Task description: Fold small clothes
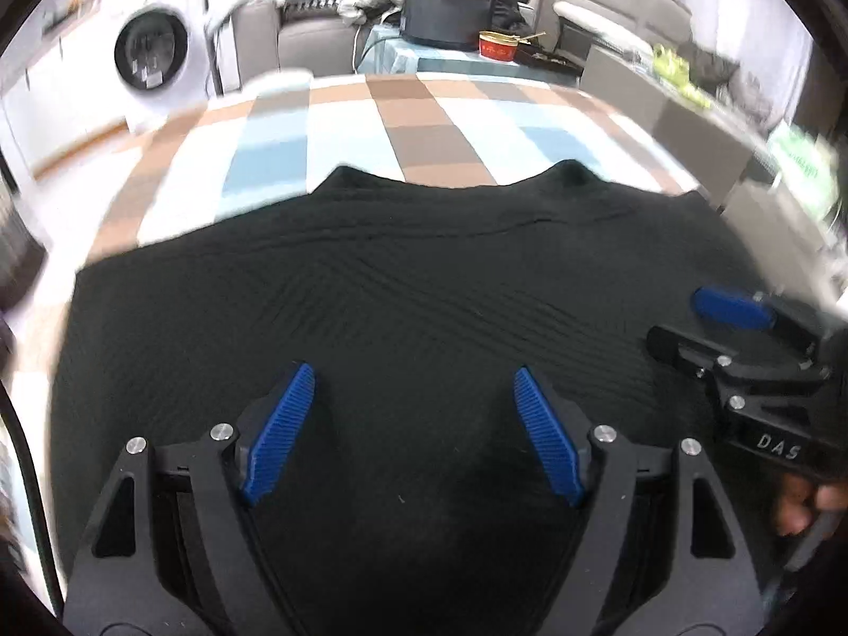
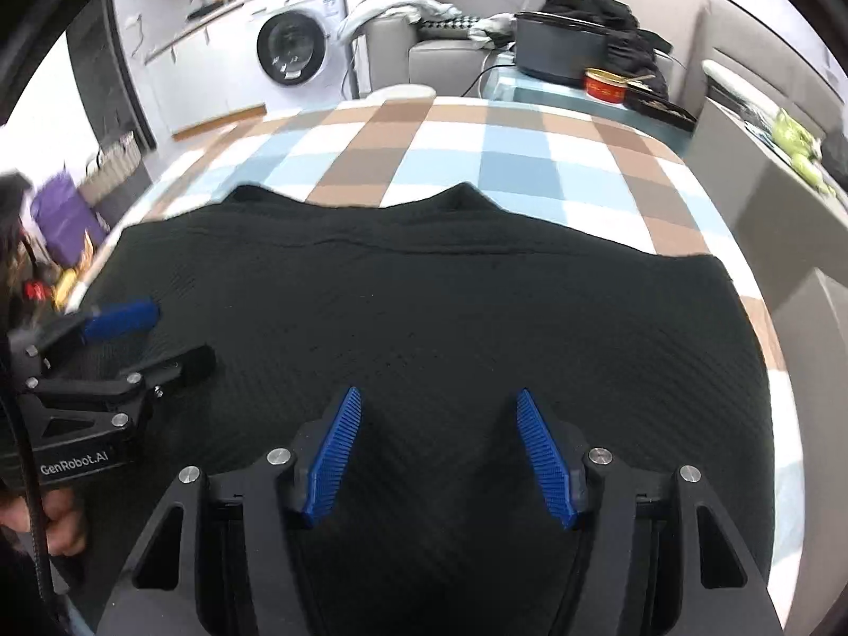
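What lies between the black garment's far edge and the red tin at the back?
Only bare checkered cloth lies between the black garment and the red tin, up to the table's far edge; the right wrist view shows it best.

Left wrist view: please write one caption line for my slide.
Both open grippers, left and right, hover above a black garment on checked cloth.

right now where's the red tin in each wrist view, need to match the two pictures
Left wrist: the red tin sits at top centre, a little right of middle, beyond the checked cloth.
Right wrist: the red tin sits at upper right, on the far table.
Shared landmark: the dark box just left of the tin in both.
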`<state>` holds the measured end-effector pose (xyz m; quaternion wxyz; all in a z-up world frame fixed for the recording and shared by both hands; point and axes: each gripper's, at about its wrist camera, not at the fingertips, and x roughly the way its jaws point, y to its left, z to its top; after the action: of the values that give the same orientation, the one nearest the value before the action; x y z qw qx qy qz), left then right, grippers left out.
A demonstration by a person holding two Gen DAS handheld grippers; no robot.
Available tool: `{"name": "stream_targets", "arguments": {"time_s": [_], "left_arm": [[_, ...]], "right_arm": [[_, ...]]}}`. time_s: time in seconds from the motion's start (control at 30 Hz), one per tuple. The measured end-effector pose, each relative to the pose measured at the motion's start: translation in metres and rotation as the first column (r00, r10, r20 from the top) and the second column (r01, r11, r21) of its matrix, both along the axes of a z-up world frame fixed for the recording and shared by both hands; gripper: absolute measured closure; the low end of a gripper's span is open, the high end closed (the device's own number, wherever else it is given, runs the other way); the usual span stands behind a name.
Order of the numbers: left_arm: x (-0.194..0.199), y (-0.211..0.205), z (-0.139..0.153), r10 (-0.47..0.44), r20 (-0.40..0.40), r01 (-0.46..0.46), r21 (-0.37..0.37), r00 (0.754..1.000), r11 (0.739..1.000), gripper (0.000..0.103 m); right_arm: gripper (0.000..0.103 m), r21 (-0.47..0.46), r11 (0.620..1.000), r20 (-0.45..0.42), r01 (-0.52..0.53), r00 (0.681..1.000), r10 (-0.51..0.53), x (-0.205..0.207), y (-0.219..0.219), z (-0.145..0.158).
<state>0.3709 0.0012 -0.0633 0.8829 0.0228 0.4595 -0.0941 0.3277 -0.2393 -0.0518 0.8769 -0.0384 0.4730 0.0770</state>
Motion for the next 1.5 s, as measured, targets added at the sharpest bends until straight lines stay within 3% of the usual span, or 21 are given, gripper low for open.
{"name": "stream_targets", "arguments": {"time_s": [0.1, 0.2, 0.33, 0.4, 0.53, 0.7, 0.77, 0.87, 1.0, 1.1, 1.23, 1.33, 1.5], "left_arm": [[0.003, 0.012, 0.000, 0.039, -0.001, -0.039, 0.015, 0.999, 0.999, 0.027], [0.010, 0.047, -0.002, 0.150, -0.004, -0.149, 0.046, 0.989, 0.988, 0.027], [0.005, 0.076, 0.002, 0.186, -0.013, -0.187, -0.007, 0.982, 0.982, 0.027], [0.006, 0.071, 0.004, 0.192, -0.006, -0.192, 0.008, 0.981, 0.981, 0.027], [0.020, 0.039, 0.005, 0.096, -0.002, -0.096, -0.062, 0.995, 0.993, 0.027], [0.040, 0.009, -0.007, 0.043, -0.009, -0.043, -0.001, 0.999, 0.999, 0.025], [0.043, 0.016, -0.007, 0.052, -0.010, -0.052, -0.007, 0.999, 0.999, 0.025], [0.040, 0.047, -0.007, 0.173, -0.012, -0.173, 0.018, 0.985, 0.985, 0.020], [0.016, 0.073, 0.002, 0.203, -0.013, -0.203, -0.008, 0.979, 0.979, 0.024], [-0.013, 0.077, 0.013, 0.207, -0.002, -0.207, -0.012, 0.978, 0.978, 0.024], [-0.067, 0.063, 0.024, 0.163, 0.004, -0.162, -0.072, 0.987, 0.984, 0.024], [-0.106, 0.043, 0.022, 0.114, -0.002, -0.114, -0.079, 0.993, 0.990, 0.024], [-0.149, 0.036, 0.007, 0.110, -0.049, -0.110, 0.002, 0.993, 0.994, 0.024]], "right_arm": [[0.037, -0.051, 0.997, 0.022, 0.052, 0.998, -0.051, 0.005, -0.017, -0.002], [0.035, -0.066, 0.979, 0.039, 0.194, 0.981, -0.191, 0.008, -0.062, -0.001], [0.034, -0.088, 0.955, 0.044, 0.282, 0.959, -0.279, 0.008, -0.087, 0.003], [0.034, -0.044, 0.963, 0.041, 0.267, 0.963, -0.266, 0.008, -0.085, 0.006], [0.034, 0.001, 0.986, 0.049, 0.169, 0.985, -0.168, 0.015, -0.057, 0.013], [0.034, -0.005, 0.997, 0.013, 0.072, 0.997, -0.072, 0.033, -0.019, 0.003], [0.034, -0.035, 0.997, 0.005, 0.075, 0.997, -0.075, 0.037, -0.022, -0.002], [0.035, -0.105, 0.979, 0.036, 0.172, 0.985, -0.169, 0.037, -0.051, -0.004], [0.034, -0.109, 0.958, 0.041, 0.265, 0.964, -0.262, 0.019, -0.084, -0.001], [0.034, -0.069, 0.963, 0.029, 0.260, 0.966, -0.259, -0.005, -0.086, 0.005], [0.034, 0.012, 0.988, 0.017, 0.155, 0.988, -0.155, -0.055, -0.048, 0.010], [0.034, 0.019, 0.998, 0.000, 0.056, 0.998, -0.056, -0.090, -0.008, 0.005], [0.034, -0.042, 0.999, 0.031, -0.002, 1.000, 0.004, -0.143, 0.033, -0.001]]}}
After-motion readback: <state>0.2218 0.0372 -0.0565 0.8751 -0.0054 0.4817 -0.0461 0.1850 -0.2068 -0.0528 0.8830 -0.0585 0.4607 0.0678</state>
